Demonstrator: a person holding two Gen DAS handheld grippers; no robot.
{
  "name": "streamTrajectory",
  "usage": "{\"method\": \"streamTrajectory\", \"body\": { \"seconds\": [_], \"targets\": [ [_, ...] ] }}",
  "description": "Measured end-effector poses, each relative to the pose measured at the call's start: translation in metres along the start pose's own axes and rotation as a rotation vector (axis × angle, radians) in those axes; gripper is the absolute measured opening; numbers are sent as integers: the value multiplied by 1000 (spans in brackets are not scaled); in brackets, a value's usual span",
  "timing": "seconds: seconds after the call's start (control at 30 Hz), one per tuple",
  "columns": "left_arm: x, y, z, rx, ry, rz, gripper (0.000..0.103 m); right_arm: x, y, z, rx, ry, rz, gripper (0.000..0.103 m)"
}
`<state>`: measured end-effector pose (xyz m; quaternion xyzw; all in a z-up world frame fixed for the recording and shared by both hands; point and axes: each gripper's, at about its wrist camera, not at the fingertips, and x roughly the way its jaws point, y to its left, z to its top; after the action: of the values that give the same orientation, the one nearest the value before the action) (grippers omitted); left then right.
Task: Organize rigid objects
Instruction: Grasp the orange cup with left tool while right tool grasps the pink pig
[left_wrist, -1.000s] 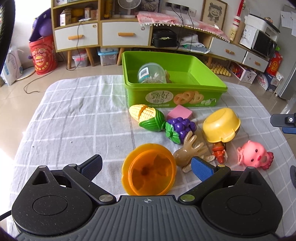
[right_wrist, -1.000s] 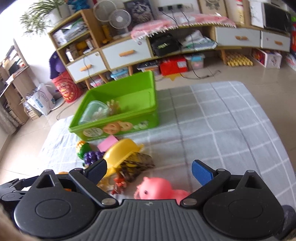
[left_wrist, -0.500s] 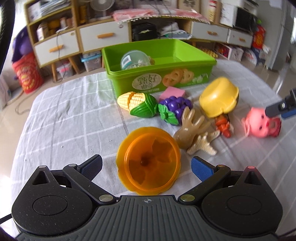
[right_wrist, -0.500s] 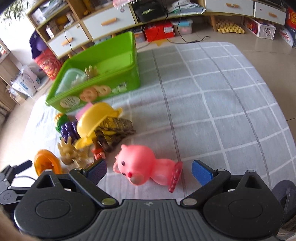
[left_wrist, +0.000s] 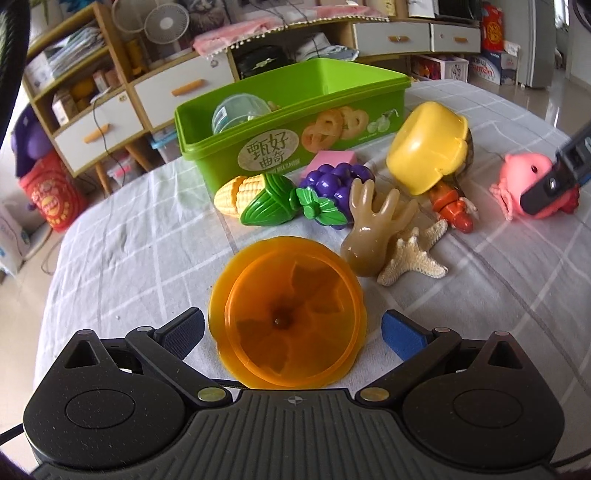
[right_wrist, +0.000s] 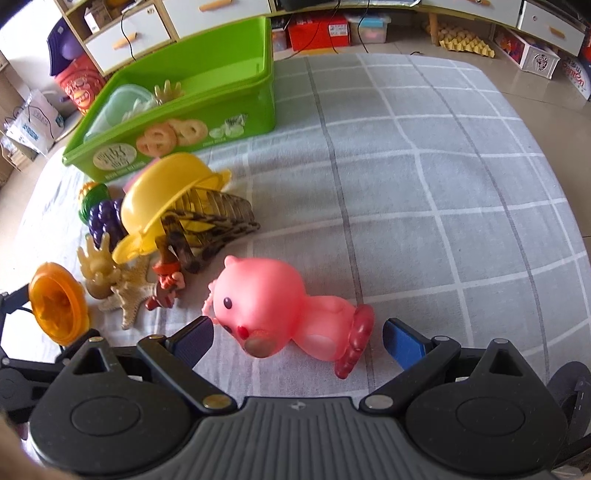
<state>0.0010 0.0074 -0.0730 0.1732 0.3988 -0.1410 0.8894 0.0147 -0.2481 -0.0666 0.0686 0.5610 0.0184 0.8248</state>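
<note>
Left wrist: left tongs wide around orange cup; right tongs wide around pink pig.

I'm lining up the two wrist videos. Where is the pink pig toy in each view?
Left wrist: pink pig toy at the far right edge, partly behind the right gripper's finger.
Right wrist: pink pig toy low centre, between the open fingers.
Shared landmark: green bin.
</note>
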Motion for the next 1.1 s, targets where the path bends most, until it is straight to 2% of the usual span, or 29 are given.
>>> {"method": "streamTrajectory", "body": {
  "seconds": [0.2, 0.4, 0.6, 0.67, 1.1],
  "targets": [
    [4, 12, 4, -106, 53, -48, 97, 10, 1, 1, -1, 20, -9, 75],
    [3, 19, 6, -184, 71, -100, 78, 12, -1, 1, -8, 14, -21, 75],
    [3, 18, 9, -199, 80, -85, 78, 12, -3, 2, 0, -4, -15, 72],
    [2, 20, 10, -208, 80, -90, 78, 10, -3, 2, 1, -13, -4, 64],
    [-2, 31, 13, -312, 93, -131, 77, 4, -3, 3, 14, -50, 23, 63]
  ]
}}
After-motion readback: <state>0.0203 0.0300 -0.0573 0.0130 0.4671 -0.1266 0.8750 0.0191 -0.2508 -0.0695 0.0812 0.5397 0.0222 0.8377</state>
